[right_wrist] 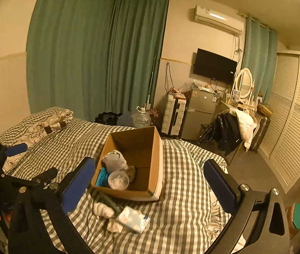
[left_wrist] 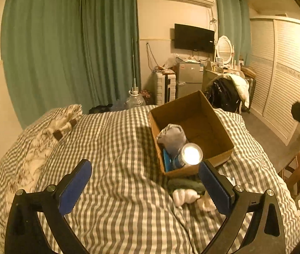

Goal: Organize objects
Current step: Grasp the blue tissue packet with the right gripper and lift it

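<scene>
A cardboard box [right_wrist: 137,148] sits open-topped on the checked quilt [left_wrist: 111,148] in the middle of both views, probably so that loose things can be dropped straight in. It already holds a grey bundle of cloth [right_wrist: 115,160], a blue packet [right_wrist: 101,176] and a round tub [right_wrist: 118,180]; in the left view the tub [left_wrist: 191,154] glares white, so its contents cannot be read.

Still outside, just below the box's near wall, lie a dark roll [right_wrist: 107,200], a white sock ball [right_wrist: 103,210] and a tissue pack [right_wrist: 133,218], likely the next things to go in.

Both claws are empty and spread wide: the left gripper [left_wrist: 145,187] over bare quilt, the right gripper [right_wrist: 150,187] framing the box and the loose pile.

The box's far corners are shadowed. The left gripper also shows at the left edge of the right view, partly cut off.
</scene>
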`<action>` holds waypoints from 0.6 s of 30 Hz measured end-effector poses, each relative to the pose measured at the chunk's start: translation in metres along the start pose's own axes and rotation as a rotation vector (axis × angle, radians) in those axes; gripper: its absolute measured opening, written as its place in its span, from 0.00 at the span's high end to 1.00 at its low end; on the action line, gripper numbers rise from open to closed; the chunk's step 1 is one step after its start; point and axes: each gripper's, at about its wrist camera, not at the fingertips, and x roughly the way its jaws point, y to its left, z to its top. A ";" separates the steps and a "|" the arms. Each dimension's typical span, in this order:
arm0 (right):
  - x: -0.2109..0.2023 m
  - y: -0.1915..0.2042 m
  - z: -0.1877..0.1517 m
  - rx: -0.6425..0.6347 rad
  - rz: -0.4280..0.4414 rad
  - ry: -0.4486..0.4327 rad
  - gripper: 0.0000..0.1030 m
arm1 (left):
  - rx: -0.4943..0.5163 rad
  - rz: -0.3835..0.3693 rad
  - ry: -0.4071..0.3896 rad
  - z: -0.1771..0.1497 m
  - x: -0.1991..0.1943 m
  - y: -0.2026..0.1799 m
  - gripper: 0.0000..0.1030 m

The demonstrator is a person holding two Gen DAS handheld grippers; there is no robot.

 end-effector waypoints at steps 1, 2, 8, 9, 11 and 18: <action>-0.004 0.004 -0.006 -0.004 0.002 -0.005 0.00 | -0.008 0.003 0.004 -0.006 0.001 0.000 0.00; -0.005 0.008 -0.012 -0.008 0.006 -0.008 0.00 | -0.015 0.008 0.009 -0.013 0.003 0.000 0.00; 0.025 0.031 -0.061 -0.042 0.003 0.050 0.00 | -0.074 0.028 0.083 -0.053 0.039 -0.002 0.00; 0.034 0.036 -0.072 -0.054 -0.010 0.070 0.00 | -0.073 0.038 0.102 -0.060 0.048 -0.004 0.00; 0.053 0.043 -0.092 -0.077 -0.015 0.122 0.00 | -0.061 0.054 0.136 -0.071 0.061 -0.007 0.00; 0.105 0.037 -0.131 -0.029 0.005 0.276 0.00 | -0.092 0.065 0.235 -0.090 0.086 0.000 0.00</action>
